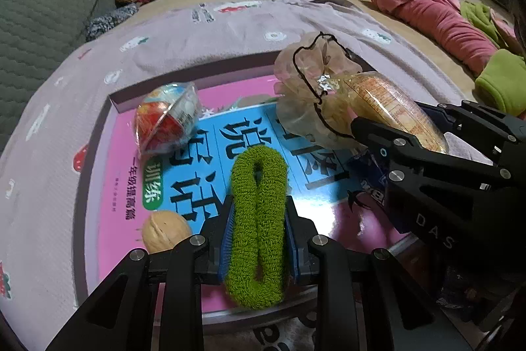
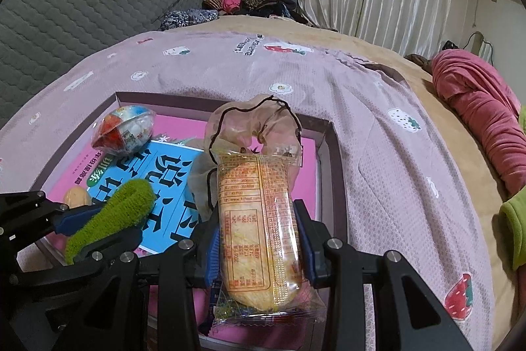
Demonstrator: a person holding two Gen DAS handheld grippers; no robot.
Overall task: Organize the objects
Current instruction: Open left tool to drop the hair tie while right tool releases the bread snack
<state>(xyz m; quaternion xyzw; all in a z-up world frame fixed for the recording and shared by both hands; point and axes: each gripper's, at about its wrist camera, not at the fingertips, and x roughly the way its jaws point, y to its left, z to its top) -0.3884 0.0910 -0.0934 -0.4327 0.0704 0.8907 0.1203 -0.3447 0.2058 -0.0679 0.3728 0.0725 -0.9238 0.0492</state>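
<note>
The pink-and-blue book (image 1: 203,134) lying in the shallow box (image 1: 113,102) carries large black Chinese characters on its blue panel and a green oval label with white characters; from both wrist cameras the print reads upside down. "DAS" is printed on the right claw's (image 1: 394,134) black body. The snack packet (image 2: 259,219) shows orange panels of small print, too fine to read.

The left claw (image 1: 258,232) is clenched on the green terry hair tie (image 1: 258,226), squeezed into a long loop whose long axis runs straight forward along the fingers, out over the book. The right claw (image 2: 259,229) grips the snack packet across its width; its long axis also runs forward along the fingers, the far end toward the sheer scrunchie (image 2: 253,127) in the box. A toy capsule (image 1: 167,117) and a walnut (image 1: 166,231) rest on the book. The box sits on a mauve bedspread (image 2: 378,186) with strawberry prints.
</note>
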